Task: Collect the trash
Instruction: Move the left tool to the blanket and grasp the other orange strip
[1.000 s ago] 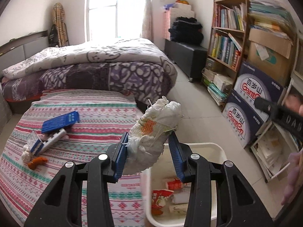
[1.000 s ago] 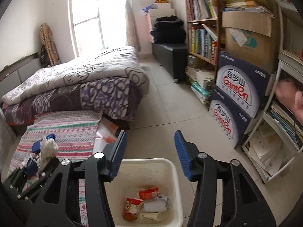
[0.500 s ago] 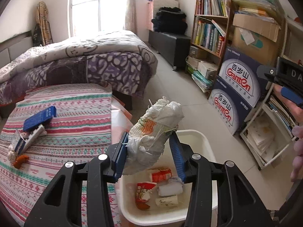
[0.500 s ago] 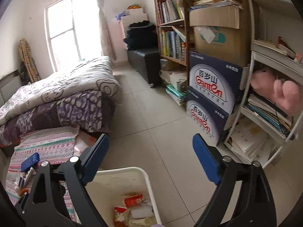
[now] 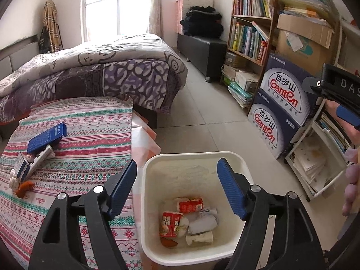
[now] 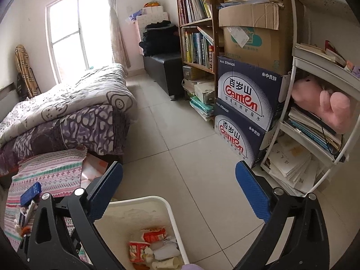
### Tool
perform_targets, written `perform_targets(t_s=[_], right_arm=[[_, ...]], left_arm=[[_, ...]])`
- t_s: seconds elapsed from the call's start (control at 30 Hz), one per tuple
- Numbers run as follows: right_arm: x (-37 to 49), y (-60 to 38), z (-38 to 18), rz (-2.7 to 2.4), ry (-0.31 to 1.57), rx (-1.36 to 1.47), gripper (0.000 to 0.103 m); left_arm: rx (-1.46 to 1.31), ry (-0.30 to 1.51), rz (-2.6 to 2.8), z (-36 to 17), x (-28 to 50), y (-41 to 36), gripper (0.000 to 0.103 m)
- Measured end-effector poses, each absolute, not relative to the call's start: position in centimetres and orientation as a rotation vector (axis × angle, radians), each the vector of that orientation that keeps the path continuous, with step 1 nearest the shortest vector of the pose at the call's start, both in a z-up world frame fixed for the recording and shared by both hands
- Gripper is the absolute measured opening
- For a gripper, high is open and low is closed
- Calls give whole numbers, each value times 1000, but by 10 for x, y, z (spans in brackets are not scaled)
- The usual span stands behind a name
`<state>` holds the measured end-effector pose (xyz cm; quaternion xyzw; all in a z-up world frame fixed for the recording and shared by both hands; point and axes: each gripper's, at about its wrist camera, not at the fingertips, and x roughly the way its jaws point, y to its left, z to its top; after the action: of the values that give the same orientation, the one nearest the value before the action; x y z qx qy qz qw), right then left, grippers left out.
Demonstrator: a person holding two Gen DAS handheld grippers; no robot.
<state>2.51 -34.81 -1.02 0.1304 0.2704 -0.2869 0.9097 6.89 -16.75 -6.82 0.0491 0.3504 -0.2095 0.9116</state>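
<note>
1. Left tool (image 5: 176, 187): released, nothing betw. blue pads; jaws just been opening, wide apart over bin (image 5: 148, 202).
2. Right tool (image 6: 178, 189): released too, jaws just been opening to full spread, nothing betw. them; pointed over floor (image 6: 191, 157) beyond bin's far rim.
3. Bin: white, square-ish, on floor just beside worktop (image 5: 90, 135); stained inner walls.
4. Trash in bin bottom: red wrapper (image 5: 190, 204), red-white packet (image 5: 171, 223), white crumpled wad (image 5: 202, 223), small paper roll (image 5: 200, 238), orange scrap (image 5: 168, 241). All bunched together.
5. Worktop w/ striped cloth, left of bin. Still on it: blue box (image 5: 46, 137), white-blue carton (image 5: 33, 163) touching it, white bit (image 5: 13, 181) and orange bit (image 5: 23, 186) near left edge.
6. Bed (image 5: 101, 72) w/ purple quilt behind worktop.
7. Right side: bookshelf (image 5: 249, 33), two stacked water cartons (image 5: 281, 103), white rack (image 6: 315, 135) w/ papers and pink plush (image 6: 321, 103).
8. In left view, right tool's body at right edge, w/ person's fingers (image 5: 349, 186) below it.
</note>
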Motion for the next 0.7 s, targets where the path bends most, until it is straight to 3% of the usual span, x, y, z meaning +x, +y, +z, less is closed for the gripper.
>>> perform_targets(t_s=[0.7], right_arm=[[69, -281, -16, -453, 631, 305, 96]], left_arm=[[155, 743, -298, -72, 84, -106, 77]])
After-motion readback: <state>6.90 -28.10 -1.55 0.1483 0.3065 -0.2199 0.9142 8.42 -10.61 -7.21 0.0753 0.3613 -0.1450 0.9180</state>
